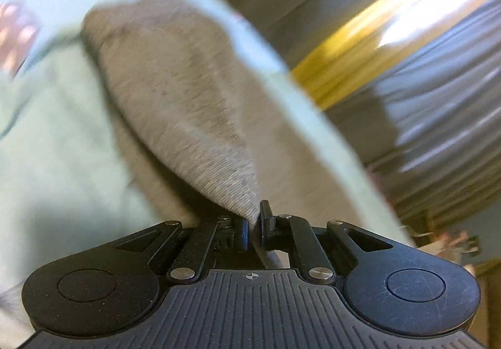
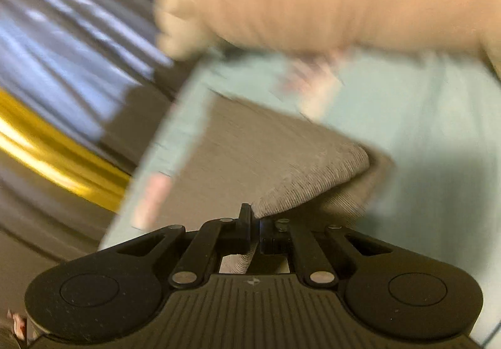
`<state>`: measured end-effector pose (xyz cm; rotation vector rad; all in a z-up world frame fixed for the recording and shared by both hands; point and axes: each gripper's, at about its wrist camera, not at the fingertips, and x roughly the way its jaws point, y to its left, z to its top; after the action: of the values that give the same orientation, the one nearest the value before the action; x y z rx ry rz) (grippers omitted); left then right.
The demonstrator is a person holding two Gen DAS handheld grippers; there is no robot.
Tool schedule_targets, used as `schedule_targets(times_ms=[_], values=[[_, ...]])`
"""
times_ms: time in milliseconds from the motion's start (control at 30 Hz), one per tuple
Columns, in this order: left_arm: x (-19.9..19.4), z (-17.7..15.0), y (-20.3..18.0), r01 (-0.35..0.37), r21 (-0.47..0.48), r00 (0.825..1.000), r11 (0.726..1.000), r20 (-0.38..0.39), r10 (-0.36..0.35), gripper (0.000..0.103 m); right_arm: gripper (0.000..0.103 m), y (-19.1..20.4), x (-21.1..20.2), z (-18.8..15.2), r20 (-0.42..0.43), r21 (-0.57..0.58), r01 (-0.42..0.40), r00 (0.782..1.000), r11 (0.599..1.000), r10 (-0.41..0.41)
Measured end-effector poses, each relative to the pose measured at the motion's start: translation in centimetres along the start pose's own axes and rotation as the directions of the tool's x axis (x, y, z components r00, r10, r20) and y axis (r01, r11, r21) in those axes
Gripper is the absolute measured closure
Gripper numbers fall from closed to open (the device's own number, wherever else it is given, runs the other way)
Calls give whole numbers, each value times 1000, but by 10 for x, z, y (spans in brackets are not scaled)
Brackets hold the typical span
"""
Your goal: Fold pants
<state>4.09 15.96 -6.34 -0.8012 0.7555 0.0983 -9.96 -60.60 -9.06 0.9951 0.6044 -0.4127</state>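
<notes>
Blurred grey-and-yellow curtains [image 1: 407, 51] back a mint sheet [image 1: 47, 130]; both tools, left [image 1: 254, 223] and right [image 2: 255, 225], pinch grey pants [image 1: 175, 92].

Both fisheye views warm and dim with heavy motion smear on the background, blown-out glare on the yellow band [image 1: 385, 45], soft shadow across the pale green sheet [image 2: 438, 142], edges bowed, only the near grey fabric [image 1: 200, 130] weave and gripper bodies sharp.

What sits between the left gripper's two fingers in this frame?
A pinched edge of the grey pants fills the gap of the left gripper; the left wrist view shows the jaws shut on it.
</notes>
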Motion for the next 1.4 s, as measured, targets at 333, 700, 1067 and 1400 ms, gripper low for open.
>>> schedule_targets(times_ms=[333, 700, 1067, 1400], values=[[-5, 16, 24, -80, -111, 994, 991, 61, 87, 58, 92, -17, 24, -3, -37, 80, -8, 999, 997, 11], [-18, 11, 11, -173, -53, 981, 983, 80, 177, 87, 97, 6, -1, 1, 82, -190, 133, 989, 973, -119], [-62, -21, -34, -223, 83, 957, 971, 208, 202, 29, 58, -55, -22, 15, 72, 3, 47, 996, 999, -48], [2, -69, -89, -193, 313, 981, 930, 44, 188, 20, 63, -62, -5, 18, 39, 10, -37, 999, 999, 36]])
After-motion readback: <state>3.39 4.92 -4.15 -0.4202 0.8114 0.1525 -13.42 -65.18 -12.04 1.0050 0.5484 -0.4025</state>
